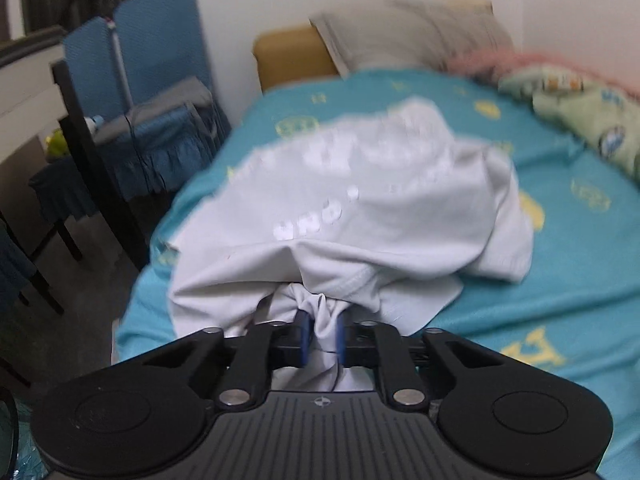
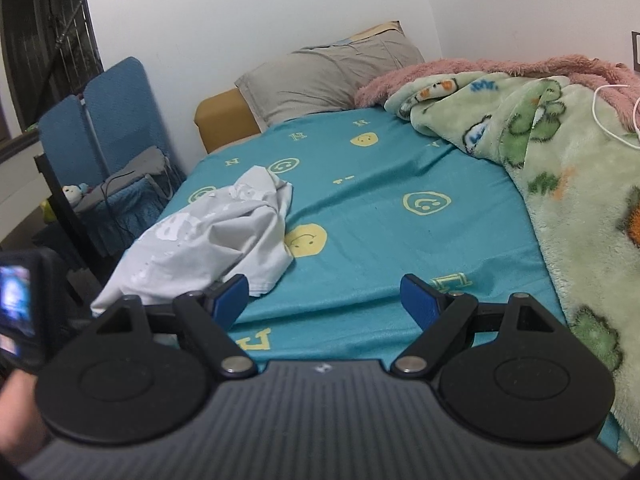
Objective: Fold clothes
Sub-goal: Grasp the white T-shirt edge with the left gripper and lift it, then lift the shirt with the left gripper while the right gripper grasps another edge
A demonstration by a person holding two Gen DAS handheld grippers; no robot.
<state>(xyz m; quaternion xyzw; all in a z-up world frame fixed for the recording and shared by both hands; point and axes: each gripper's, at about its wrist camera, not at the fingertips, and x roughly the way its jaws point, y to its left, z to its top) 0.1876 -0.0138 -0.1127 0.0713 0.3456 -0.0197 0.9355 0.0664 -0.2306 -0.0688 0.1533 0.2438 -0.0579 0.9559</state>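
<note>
A crumpled white T-shirt [image 1: 360,208] with pale printed letters lies on the teal bed sheet [image 1: 560,264]. My left gripper [image 1: 323,334] is shut on a bunched edge of the T-shirt, which spreads away from the blue pads. In the right wrist view the T-shirt [image 2: 208,236] lies at the left side of the bed [image 2: 380,200]. My right gripper [image 2: 324,300] is open and empty, just above the sheet, to the right of the shirt. The left gripper's body [image 2: 16,308] shows at the left edge of that view.
A green cartoon blanket with pink lining [image 2: 560,168] covers the bed's right side. A grey pillow [image 2: 328,84] lies at the head by the wall. A blue chair with clothes [image 2: 116,152] and a dark table frame [image 1: 92,168] stand left of the bed.
</note>
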